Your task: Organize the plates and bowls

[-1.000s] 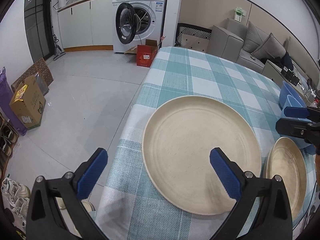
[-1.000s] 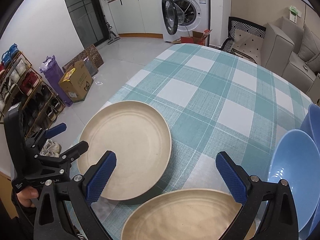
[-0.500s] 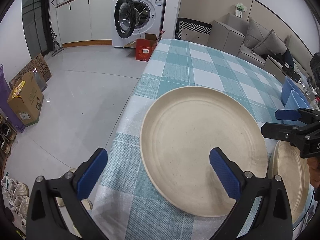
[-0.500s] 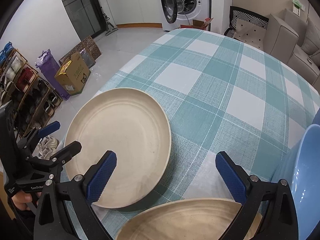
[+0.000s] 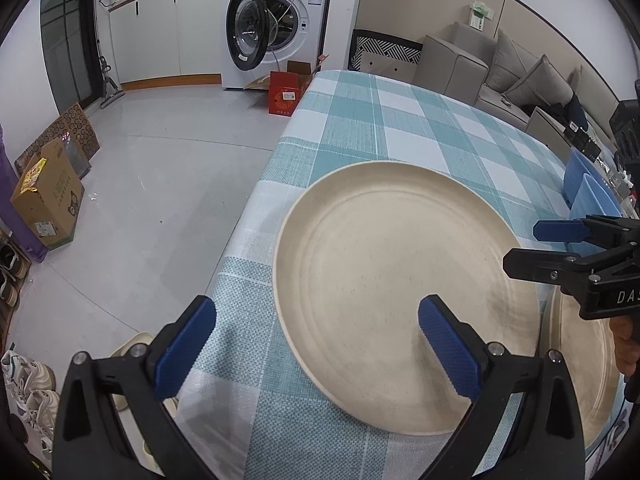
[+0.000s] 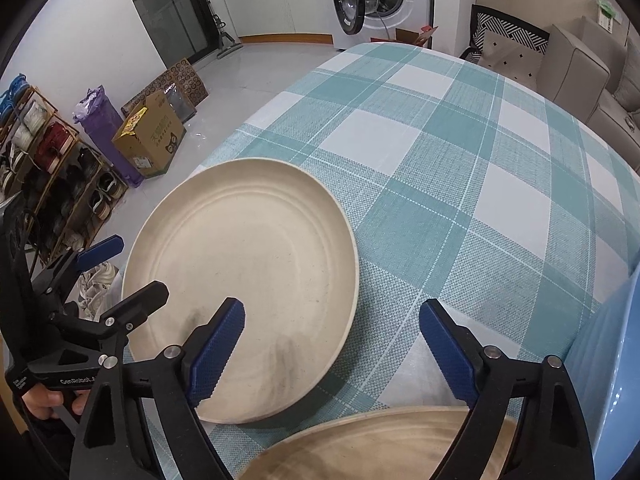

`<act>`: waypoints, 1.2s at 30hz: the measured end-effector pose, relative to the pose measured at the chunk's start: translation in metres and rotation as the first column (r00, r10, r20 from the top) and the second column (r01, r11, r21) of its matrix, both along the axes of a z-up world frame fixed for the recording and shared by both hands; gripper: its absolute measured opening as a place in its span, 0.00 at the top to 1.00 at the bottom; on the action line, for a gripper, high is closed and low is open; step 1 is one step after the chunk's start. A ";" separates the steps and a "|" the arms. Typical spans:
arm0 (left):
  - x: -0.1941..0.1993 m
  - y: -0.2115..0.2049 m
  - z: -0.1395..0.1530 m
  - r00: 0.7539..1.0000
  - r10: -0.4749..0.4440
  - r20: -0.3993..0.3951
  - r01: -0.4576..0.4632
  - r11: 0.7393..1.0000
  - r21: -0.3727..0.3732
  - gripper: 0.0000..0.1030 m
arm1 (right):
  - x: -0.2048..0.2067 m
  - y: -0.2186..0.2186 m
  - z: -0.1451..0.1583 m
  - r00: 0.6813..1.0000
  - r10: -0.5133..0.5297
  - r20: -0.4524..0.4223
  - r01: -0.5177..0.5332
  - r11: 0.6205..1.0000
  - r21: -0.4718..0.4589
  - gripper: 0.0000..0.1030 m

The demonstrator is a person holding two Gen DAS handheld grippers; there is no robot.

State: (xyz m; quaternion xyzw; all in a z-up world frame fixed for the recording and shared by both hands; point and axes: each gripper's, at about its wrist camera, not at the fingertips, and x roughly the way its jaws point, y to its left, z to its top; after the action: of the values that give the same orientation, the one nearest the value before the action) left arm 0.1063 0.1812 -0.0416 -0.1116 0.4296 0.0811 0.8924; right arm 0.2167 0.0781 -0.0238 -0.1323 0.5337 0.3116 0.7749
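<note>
While tilted downward, right hand-held gripper (image 6: 332,344) closing, nothing between.

We see a teal-and-white checked cloth (image 5: 400,128) over the worktop. Beyond it stands a washing machine (image 5: 276,20) with its door open, a red box (image 5: 286,94) at its foot. A cardboard box (image 6: 150,136) and purple bag (image 6: 106,128) sit beside a shoe rack (image 6: 48,168); a grey sofa (image 5: 516,76) lines the wall.

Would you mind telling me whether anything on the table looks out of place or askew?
Yes: the large cream plate sits at the table's corner, its rim roughly at the tablecloth edge. Nothing appears spilled or broken.
</note>
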 end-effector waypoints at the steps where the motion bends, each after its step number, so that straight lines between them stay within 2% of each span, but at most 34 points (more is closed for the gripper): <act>1: 0.001 0.000 0.000 1.000 -0.002 -0.001 0.002 1.000 0.000 0.02 | 0.000 0.000 0.000 1.000 0.001 -0.001 -0.001 1.000 -0.001 0.15; 7: 0.000 0.001 -0.001 1.000 -0.001 -0.014 0.001 1.000 -0.007 0.11 | 0.000 0.003 -0.006 1.000 0.004 -0.015 -0.004 1.000 -0.011 0.21; 14: -0.001 0.002 -0.002 1.000 -0.006 -0.020 0.006 1.000 -0.002 0.15 | 0.001 0.003 -0.010 0.999 0.005 -0.033 -0.006 1.000 -0.009 0.23; 17: -0.002 0.001 -0.002 1.000 -0.010 -0.020 0.010 1.000 -0.001 0.16 | 0.002 0.002 -0.011 0.999 0.004 -0.043 -0.005 1.000 -0.010 0.28; 19: -0.001 0.001 -0.003 1.000 -0.012 -0.027 0.012 1.000 -0.010 0.33 | 0.002 0.003 -0.012 0.999 0.008 -0.046 -0.008 1.000 -0.012 0.28; 23: 0.000 0.004 -0.009 0.999 -0.003 -0.047 0.001 1.000 -0.029 0.48 | 0.000 0.005 -0.016 0.998 0.017 -0.054 -0.018 1.000 -0.019 0.39; 27: -0.001 0.005 -0.008 0.999 -0.016 -0.038 0.014 0.998 -0.054 0.58 | -0.002 0.006 -0.017 0.998 0.026 -0.057 -0.027 1.000 -0.016 0.44; 33: -0.001 0.003 -0.008 0.999 -0.019 -0.039 0.018 0.999 -0.045 0.66 | -0.004 0.004 -0.017 0.998 0.036 -0.048 -0.036 0.999 -0.018 0.51; 36: -0.001 0.003 -0.008 0.999 -0.017 -0.043 0.016 0.999 -0.028 0.72 | -0.006 0.004 -0.017 0.998 0.042 -0.043 -0.043 0.999 -0.023 0.60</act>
State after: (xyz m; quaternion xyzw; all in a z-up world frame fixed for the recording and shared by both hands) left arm 0.1050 0.1845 -0.0500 -0.1185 0.4509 0.0701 0.8819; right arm 0.2107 0.0825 -0.0411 -0.1462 0.5510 0.3242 0.7549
